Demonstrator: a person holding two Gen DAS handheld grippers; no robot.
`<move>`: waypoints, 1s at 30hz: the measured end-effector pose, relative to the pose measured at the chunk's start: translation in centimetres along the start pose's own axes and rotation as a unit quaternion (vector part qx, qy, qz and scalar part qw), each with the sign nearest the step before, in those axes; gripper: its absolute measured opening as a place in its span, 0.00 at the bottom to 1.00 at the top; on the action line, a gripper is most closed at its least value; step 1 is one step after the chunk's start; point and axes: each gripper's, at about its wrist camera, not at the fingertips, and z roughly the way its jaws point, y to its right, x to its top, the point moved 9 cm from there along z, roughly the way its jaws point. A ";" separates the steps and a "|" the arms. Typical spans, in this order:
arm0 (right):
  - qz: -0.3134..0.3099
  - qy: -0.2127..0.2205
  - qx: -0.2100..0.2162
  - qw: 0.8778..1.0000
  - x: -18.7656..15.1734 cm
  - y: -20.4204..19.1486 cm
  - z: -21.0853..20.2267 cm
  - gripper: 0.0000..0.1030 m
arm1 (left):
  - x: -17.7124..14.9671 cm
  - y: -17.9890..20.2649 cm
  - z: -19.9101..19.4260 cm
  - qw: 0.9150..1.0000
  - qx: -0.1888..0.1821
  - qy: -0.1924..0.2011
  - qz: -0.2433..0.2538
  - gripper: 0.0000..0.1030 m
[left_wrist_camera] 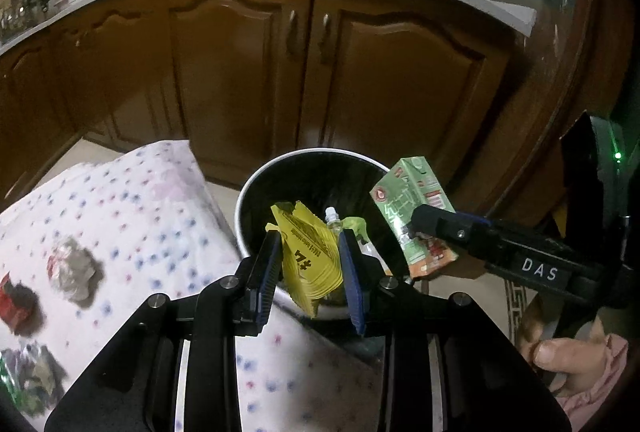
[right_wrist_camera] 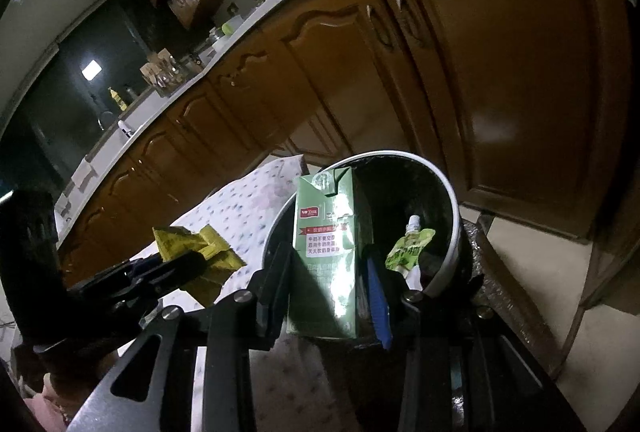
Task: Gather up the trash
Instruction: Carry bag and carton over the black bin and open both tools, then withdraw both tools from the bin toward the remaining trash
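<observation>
Nearest to me, the left claw (left_wrist_camera: 308, 264) is clamped on a yellow packet (left_wrist_camera: 310, 256), its long axis running up and away from the fingers, the torn top tilted toward the bin. The right claw (right_wrist_camera: 330, 272) grips a green carton (right_wrist_camera: 324, 252) standing upright between its pads, long axis near vertical.

Just beyond both sits the trash bin (left_wrist_camera: 256, 183), white-rimmed with a dark liner, directly ahead of and below each claw. I judge the carton the closer to dropping, as it hangs over the bin's near rim, while the packet sits at the rim's edge. Both claws reach forward, roughly level, converging on the bin from either side.

A green spouted pouch (right_wrist_camera: 410, 250) already lies inside. Off left, crumpled trash (left_wrist_camera: 74, 268) waits on the dotted cloth (left_wrist_camera: 160, 199). Behind stand brown cabinets (left_wrist_camera: 260, 71).
</observation>
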 end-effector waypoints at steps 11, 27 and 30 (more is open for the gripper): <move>-0.008 -0.024 -0.027 0.999 1.0 1.6 2.8 0.35 | 0.3 0.2 5.3 0.999 0.002 -0.040 0.006 0.28; -0.007 -0.042 -0.045 0.998 1.3 2.8 4.7 0.45 | -0.5 0.1 7.5 0.998 -0.001 -0.063 -0.003 0.53; -0.001 -0.034 -0.042 0.999 1.6 2.7 4.3 0.56 | -0.5 -0.4 6.6 0.998 -0.001 -0.056 -0.015 0.66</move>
